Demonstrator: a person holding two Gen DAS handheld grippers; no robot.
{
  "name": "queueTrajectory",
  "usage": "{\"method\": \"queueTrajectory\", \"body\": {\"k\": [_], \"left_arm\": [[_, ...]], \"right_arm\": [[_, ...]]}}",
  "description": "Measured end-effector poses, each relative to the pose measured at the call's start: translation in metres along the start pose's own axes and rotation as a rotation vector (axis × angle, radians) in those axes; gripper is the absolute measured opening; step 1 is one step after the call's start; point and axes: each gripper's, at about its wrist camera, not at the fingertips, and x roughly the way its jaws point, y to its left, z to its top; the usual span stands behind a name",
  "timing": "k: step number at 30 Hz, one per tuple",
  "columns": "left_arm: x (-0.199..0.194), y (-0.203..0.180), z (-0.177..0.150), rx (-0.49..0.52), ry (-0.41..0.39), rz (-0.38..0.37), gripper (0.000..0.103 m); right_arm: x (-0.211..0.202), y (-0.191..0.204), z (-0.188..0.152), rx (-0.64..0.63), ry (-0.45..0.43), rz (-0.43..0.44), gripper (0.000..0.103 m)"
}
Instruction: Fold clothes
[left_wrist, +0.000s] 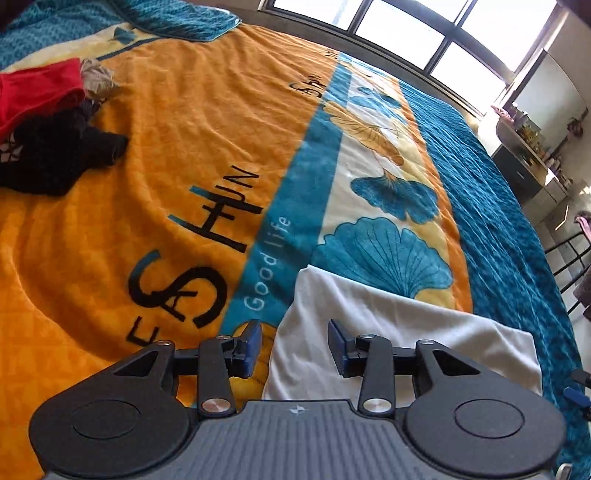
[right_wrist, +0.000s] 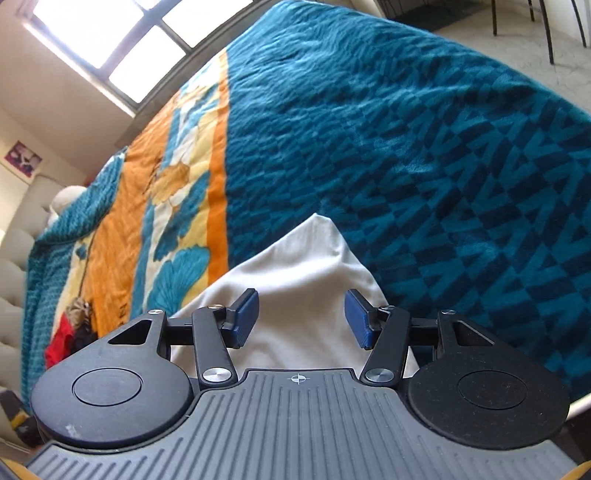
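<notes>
On the bed, over a folded white garment — entries as follows.

Left gripper (left_wrist: 293, 347): jaws standing apart, blue pads (left_wrist: 254, 345) pinching nothing; it is hovering over the near left corner of the white garment (left_wrist: 388, 332), and whether a fingertip is touching the cloth cannot be told.

Right gripper (right_wrist: 301, 319): jaws standing wider apart, released, nothing between the pads (right_wrist: 245, 317); it is pointing down at the same white garment (right_wrist: 295, 280), which is filling the gap between the fingers from below.

White garment: lying folded and flat on the blanket, one edge crossing the leaf band, the far corner reaching onto the teal field.

Writing: large black letters on the orange field (left_wrist: 177, 206) are reading partly as "S", "H", "UN"; white script on the teal stripe is reading "Good life" (left_wrist: 267, 264). More lettering farther up is too small to read.

Other clothes: a red piece (left_wrist: 40, 90) and a black piece (left_wrist: 55, 155) are lying heaped together at the far left of the blanket, well apart from the white garment.

Surface: a plush blanket (right_wrist: 424, 155) — orange, cream with teal fan leaves, and teal with darker zigzags — is covering the bed.

Room: a multi-pane window (left_wrist: 424, 29) is letting in bright daylight; cluttered shelves (left_wrist: 532, 147) are standing beyond the bed; a tufted headboard (right_wrist: 14, 251) is showing at the left edge of the right wrist view.
</notes>
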Motion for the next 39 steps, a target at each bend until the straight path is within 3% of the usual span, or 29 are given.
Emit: {"method": "queueTrajectory", "body": {"k": [5, 9, 13, 16, 21, 24, 27, 28, 30, 33, 37, 39], "left_arm": [[0.026, 0.006, 0.01, -0.052, 0.032, -0.027, 0.036], [0.023, -0.027, -0.003, 0.094, 0.061, -0.185, 0.032], [0.029, -0.064, -0.03, 0.245, 0.161, -0.273, 0.031], [0.033, -0.078, -0.05, 0.328, 0.202, -0.264, 0.031], [0.038, -0.082, -0.064, 0.356, 0.237, -0.26, 0.031], [0.039, -0.083, -0.065, 0.346, 0.24, -0.254, 0.031], [0.038, -0.083, -0.066, 0.339, 0.24, -0.253, 0.031], [0.038, -0.083, -0.066, 0.337, 0.241, -0.254, 0.031], [0.038, -0.083, -0.067, 0.331, 0.243, -0.255, 0.031], [0.037, -0.084, -0.069, 0.327, 0.244, -0.252, 0.031], [0.037, -0.085, -0.071, 0.333, 0.25, -0.261, 0.031], [0.038, -0.086, -0.072, 0.33, 0.25, -0.26, 0.031]], "right_arm": [[0.035, -0.038, 0.031, 0.152, 0.006, 0.095, 0.056], [0.07, -0.059, 0.048, 0.201, 0.081, 0.135, 0.053], [0.09, -0.067, 0.05, 0.192, 0.162, 0.116, 0.047], [0.091, -0.069, 0.046, 0.165, 0.214, 0.101, 0.046], [0.085, -0.076, 0.037, 0.163, 0.283, 0.134, 0.045], [0.084, -0.085, 0.034, 0.21, 0.294, 0.238, 0.043], [0.085, -0.089, 0.033, 0.256, 0.263, 0.419, 0.043], [0.088, -0.09, 0.033, 0.268, 0.253, 0.438, 0.043], [0.098, -0.089, 0.035, 0.287, 0.244, 0.44, 0.043], [0.111, -0.079, 0.035, 0.249, 0.275, 0.351, 0.043], [0.116, -0.069, 0.033, 0.253, 0.275, 0.465, 0.043], [0.121, -0.063, 0.036, 0.269, 0.261, 0.482, 0.043]]}}
